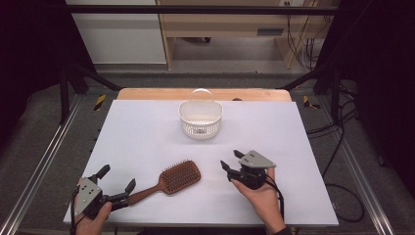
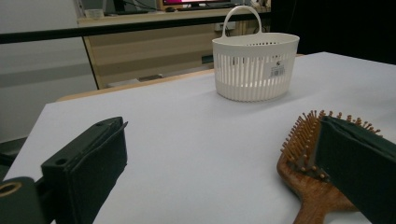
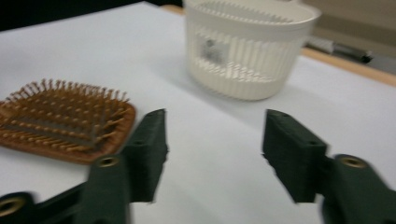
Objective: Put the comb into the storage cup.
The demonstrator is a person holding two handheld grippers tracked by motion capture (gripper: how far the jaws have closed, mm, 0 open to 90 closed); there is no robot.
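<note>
Two grippers are held over a table [image 1: 147,132] draped in white, and on it, going down in size, are found a slatted white basket [image 1: 200,119] near the far edge and a wooden hairbrush [image 1: 172,180] near the person's side. The brush is laid bristles up, its long axis running slantwise: the head is turned toward the right gripper [image 1: 230,159], the handle toward the left gripper [image 1: 117,178]. The left gripper is the nearer one (its right jaw is seen just beside the handle's end, though contact cannot be judged). Its jaws are spread wide and nothing is held. The right gripper's jaws are parted about halfway and are likewise empty; the brush head lies off to their left, apart. A grasp at the handle by the left hand seems favoured.
</note>
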